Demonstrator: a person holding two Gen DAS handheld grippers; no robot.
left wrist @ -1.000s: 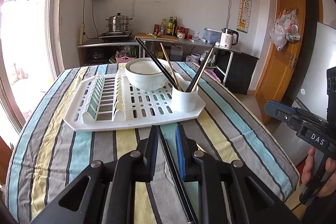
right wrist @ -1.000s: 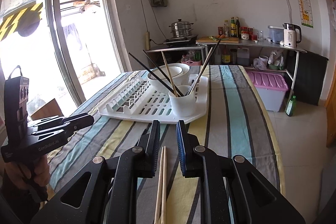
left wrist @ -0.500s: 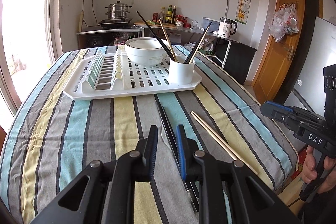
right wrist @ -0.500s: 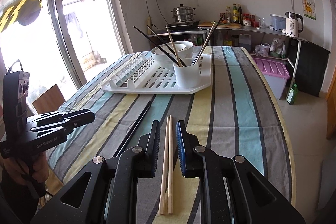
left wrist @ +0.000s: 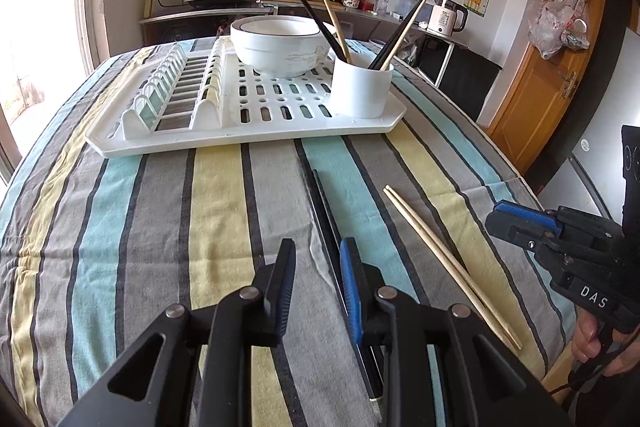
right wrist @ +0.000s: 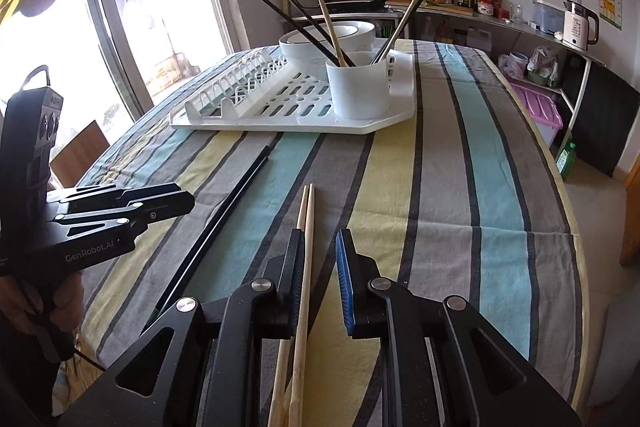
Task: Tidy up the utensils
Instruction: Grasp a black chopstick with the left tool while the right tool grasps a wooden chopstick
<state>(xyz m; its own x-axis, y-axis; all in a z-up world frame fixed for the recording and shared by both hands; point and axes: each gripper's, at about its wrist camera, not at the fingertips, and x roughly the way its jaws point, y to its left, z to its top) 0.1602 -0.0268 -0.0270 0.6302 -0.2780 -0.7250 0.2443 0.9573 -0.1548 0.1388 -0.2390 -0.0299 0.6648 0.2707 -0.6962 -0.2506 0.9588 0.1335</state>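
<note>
Two pairs of chopsticks are left lying on the striped counter point(left wrist: 160, 227), the black pair point(left wrist: 324, 223) framed by the opening, empty left gripper point(left wrist: 318, 259) and the wooden pair point(right wrist: 306, 227) by the unclenched right gripper point(right wrist: 318, 247), so each pair is best centred before being clamped and carried to the white cup point(left wrist: 362, 89).

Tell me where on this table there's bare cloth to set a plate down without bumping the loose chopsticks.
Free: the striped tablecloth left of the black chopsticks, in front of the drying rack; also the wide stretch right of the wooden chopsticks, toward the table edge. Crowded: the middle strip where both pairs lie, with the left gripper and right gripper over them.
</note>
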